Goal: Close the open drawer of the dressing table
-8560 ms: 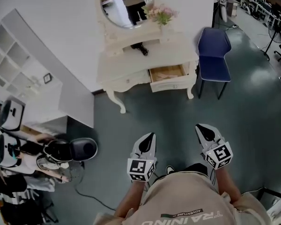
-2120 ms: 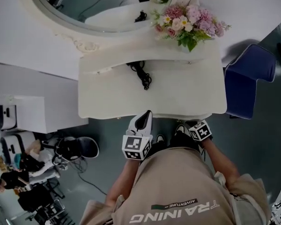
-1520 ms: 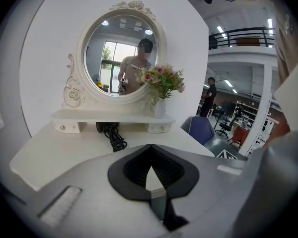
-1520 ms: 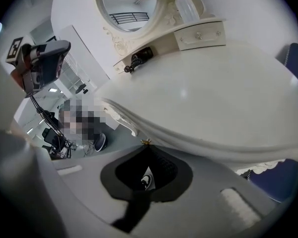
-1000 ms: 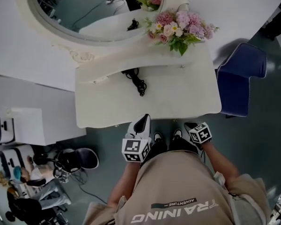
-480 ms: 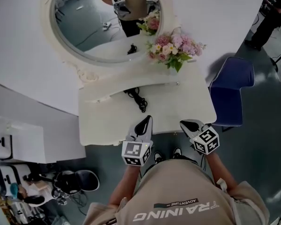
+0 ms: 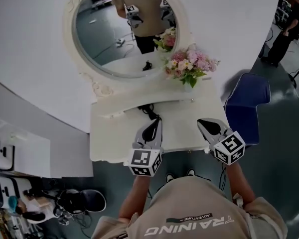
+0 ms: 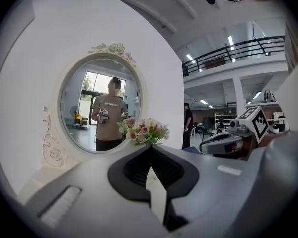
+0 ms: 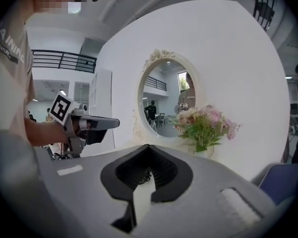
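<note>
The white dressing table (image 7: 182,128) stands right in front of me, seen from above. No drawer shows past its front edge (image 7: 139,156); the table's front face is hidden. My left gripper (image 7: 152,127) hovers over the front edge, jaws shut on nothing. My right gripper (image 7: 210,125) is level with it to the right, also shut and empty. In the left gripper view my left gripper (image 8: 150,148) points at the oval mirror (image 8: 97,108). In the right gripper view my right gripper (image 9: 148,147) points at the flowers (image 9: 204,123).
A black cable (image 7: 148,112) lies on the table top behind the left gripper. A vase of pink flowers (image 7: 189,64) stands at the back right below the mirror (image 7: 124,34). A blue chair (image 7: 245,108) is right of the table, a white cabinet (image 7: 20,151) left.
8.6 s ago I stood back and the right-hand drawer was open. Since then I came up to the table. In the last second both grippers rose over its front edge.
</note>
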`<state>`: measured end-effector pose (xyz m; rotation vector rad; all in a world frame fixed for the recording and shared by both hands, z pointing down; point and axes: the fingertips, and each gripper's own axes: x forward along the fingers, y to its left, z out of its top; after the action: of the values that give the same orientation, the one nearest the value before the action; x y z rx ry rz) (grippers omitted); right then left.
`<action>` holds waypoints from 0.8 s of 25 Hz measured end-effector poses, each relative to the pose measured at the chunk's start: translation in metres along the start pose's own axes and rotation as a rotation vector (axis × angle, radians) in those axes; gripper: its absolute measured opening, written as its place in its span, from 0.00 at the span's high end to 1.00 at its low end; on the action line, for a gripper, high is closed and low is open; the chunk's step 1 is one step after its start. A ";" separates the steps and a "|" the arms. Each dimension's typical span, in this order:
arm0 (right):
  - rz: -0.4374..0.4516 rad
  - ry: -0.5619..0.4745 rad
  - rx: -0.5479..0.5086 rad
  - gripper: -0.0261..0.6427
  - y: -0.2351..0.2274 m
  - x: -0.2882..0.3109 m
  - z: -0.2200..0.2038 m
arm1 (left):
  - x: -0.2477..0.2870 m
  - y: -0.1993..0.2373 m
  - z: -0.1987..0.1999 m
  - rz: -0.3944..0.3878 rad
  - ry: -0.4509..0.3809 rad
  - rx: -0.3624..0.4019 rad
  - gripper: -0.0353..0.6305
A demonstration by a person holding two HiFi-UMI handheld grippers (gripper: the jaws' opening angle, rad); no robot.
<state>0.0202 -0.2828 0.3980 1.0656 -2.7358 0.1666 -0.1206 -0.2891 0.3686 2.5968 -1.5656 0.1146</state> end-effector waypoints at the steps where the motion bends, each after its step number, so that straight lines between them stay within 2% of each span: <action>1: -0.004 -0.011 -0.015 0.96 0.001 -0.002 0.007 | -0.002 0.000 0.006 0.004 -0.009 0.012 0.92; 6: -0.033 -0.080 -0.081 0.96 0.003 -0.012 0.038 | -0.012 0.001 0.027 0.020 -0.037 0.049 0.92; 11: -0.065 -0.150 -0.082 0.96 0.005 -0.024 0.058 | -0.020 0.001 0.030 0.046 -0.040 0.067 0.92; 20: -0.079 -0.185 -0.073 0.96 0.007 -0.032 0.067 | -0.030 0.001 0.038 0.065 -0.057 0.072 0.92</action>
<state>0.0287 -0.2691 0.3257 1.2230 -2.8287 -0.0455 -0.1349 -0.2680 0.3277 2.6257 -1.6964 0.1047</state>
